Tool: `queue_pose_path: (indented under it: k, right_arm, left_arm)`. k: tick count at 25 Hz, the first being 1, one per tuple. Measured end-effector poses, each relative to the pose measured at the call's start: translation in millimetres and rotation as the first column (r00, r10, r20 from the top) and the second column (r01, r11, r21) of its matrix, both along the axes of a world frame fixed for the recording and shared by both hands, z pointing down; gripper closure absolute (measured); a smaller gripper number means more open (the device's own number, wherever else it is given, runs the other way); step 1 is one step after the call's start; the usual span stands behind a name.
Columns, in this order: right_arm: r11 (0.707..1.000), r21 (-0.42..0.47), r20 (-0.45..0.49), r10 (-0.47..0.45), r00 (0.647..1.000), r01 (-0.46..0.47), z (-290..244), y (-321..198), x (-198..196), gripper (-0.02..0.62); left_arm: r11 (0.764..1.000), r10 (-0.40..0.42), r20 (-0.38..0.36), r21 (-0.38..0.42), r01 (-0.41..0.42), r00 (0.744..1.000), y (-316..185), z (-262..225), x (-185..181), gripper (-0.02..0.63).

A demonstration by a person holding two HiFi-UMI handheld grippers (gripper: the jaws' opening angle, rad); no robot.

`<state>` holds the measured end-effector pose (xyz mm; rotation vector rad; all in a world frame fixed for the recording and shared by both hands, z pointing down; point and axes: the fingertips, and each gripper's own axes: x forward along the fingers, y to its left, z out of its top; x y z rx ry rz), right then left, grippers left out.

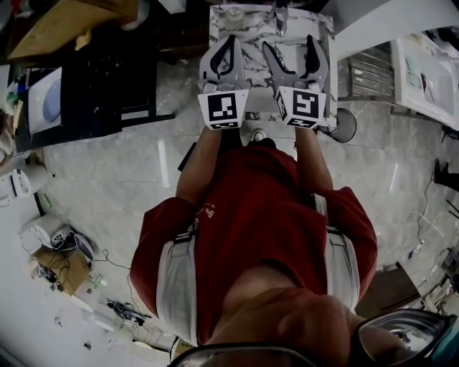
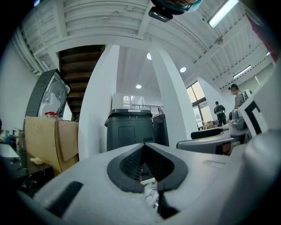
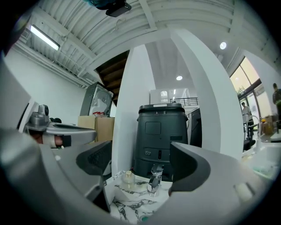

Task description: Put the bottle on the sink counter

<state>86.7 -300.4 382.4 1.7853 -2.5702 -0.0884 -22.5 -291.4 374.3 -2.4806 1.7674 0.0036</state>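
Observation:
A small clear bottle (image 3: 127,179) with a pale cap stands upright on the white marble sink counter (image 3: 131,203), just left of a chrome tap (image 3: 154,181). In the head view the bottle (image 1: 234,13) sits at the far side of the counter (image 1: 252,34). My right gripper (image 3: 141,159) is open with nothing between its fingers, and hovers over the near part of the counter, short of the bottle. My left gripper (image 2: 145,146) is shut on nothing. In the head view the left gripper (image 1: 232,41) and right gripper (image 1: 287,43) are side by side above the counter.
A dark grey bin (image 3: 163,136) stands behind the counter between white pillars. Cardboard boxes (image 3: 99,127) lie to the left. A black table (image 1: 107,79) is on the left, a white bench (image 1: 423,64) on the right, and a round stand (image 1: 346,123) by the counter's corner.

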Motion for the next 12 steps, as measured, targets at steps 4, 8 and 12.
queue_pose_path:
  k: [4, 8, 12]
  right_arm:
    - [1.000, 0.024, -0.001, 0.001, 1.000, -0.001, -10.3, 9.5, 5.7, 0.184]
    - [0.999, 0.034, -0.011, 0.002, 1.000, -0.002, -13.6, 13.5, 7.4, 0.192]
    - [0.999, 0.044, -0.007, 0.006, 1.000, -0.006, -15.3, 12.3, 9.1, 0.207]
  left_arm:
    - [1.000, 0.008, 0.001, 0.003, -0.008, 1.000, 7.4, -2.3, 6.3, 0.606]
    - [1.000, 0.023, 0.001, 0.003, -0.023, 1.000, 11.0, -2.2, 11.9, 0.606]
    - [1.000, 0.025, 0.002, 0.012, -0.025, 1.000, 9.0, -3.4, 12.7, 0.606]
